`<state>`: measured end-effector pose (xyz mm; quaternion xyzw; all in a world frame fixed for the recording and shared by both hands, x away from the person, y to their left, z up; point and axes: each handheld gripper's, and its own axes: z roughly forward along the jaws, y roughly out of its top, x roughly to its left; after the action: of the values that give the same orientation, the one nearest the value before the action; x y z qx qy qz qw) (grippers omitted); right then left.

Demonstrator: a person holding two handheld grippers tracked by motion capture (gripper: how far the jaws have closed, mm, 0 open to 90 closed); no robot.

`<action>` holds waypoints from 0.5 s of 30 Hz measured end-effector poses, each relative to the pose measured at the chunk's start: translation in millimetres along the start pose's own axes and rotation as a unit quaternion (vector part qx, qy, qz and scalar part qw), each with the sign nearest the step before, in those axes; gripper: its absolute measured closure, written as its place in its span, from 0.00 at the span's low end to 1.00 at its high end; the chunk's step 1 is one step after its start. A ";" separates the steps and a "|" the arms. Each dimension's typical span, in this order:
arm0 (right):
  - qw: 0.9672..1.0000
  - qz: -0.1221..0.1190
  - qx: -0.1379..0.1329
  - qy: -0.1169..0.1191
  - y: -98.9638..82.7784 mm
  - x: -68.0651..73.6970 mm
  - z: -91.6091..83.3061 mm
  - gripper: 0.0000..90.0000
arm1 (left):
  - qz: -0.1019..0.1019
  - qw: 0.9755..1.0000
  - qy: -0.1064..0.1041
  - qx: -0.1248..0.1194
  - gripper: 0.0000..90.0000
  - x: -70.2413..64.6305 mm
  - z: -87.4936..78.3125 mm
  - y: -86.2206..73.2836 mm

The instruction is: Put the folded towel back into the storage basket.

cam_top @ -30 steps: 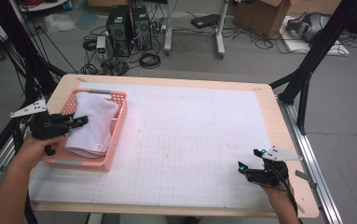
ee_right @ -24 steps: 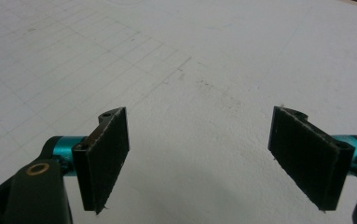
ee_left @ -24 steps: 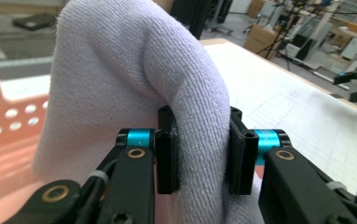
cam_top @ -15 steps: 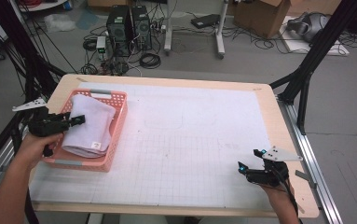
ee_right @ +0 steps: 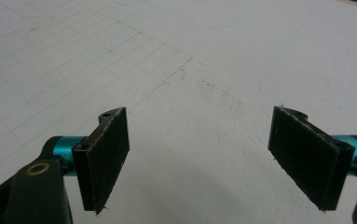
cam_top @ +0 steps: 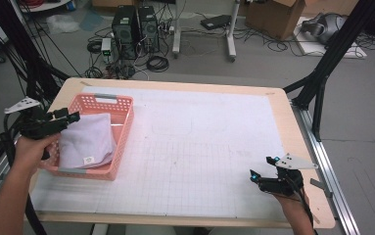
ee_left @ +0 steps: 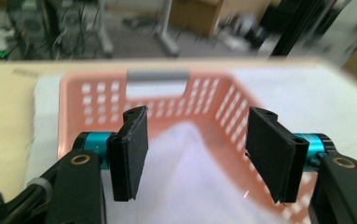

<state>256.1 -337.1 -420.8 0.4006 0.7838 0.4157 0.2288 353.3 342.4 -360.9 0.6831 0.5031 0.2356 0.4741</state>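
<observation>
Left hand-held gripper [cam_top: 70, 117] sits over the near-left rim of the basket [cam_top: 121, 142], jaws spread and just been opening, nothing pinched; in the left gripper view [ee_left: 192, 156] the towel [ee_left: 185, 186] lies below the gap, pads not pressing it. Towel [cam_top: 86, 142]: white to pale lilac, folded to a soft rectangle, lying flat inside the basket, filling most of its floor. Small white tag at the towel's near edge with a tiny mark, too small to read. Basket: pink plastic, perforated walls, grey handle strip [cam_top: 105, 97] at the far end, standing at the left end of the surface [cam_top: 199, 147]. Surface covered in a white gridded sheet. Right hand-held gripper [cam_top: 258, 177], well apart at the near-right corner, jaws spread, empty, over bare grid [ee_right: 199, 154].
</observation>
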 end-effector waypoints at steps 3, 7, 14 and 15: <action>1.000 0.000 0.001 0.001 0.1 0.3 -0.3 0.22 | 0.000 0.997 0.050 0.060 0.48 -4.3 11.9 -4.5; 1.000 -0.002 0.000 0.001 0.3 0.4 0.3 0.22 | 0.009 0.990 0.086 0.108 0.47 -11.1 29.2 -7.9; 1.000 -0.002 0.001 0.002 0.1 0.6 1.5 0.22 | 0.020 0.985 0.104 0.136 0.42 -14.9 58.6 -13.7; 1.000 -0.003 0.002 0.003 0.0 0.6 1.4 0.22 | 0.020 0.985 0.102 0.136 0.42 -15.8 62.3 -14.2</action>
<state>256.7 -336.0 -421.6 0.3979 0.7862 0.4148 0.2269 390.4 303.1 -398.3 0.7232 0.5630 0.2429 0.3179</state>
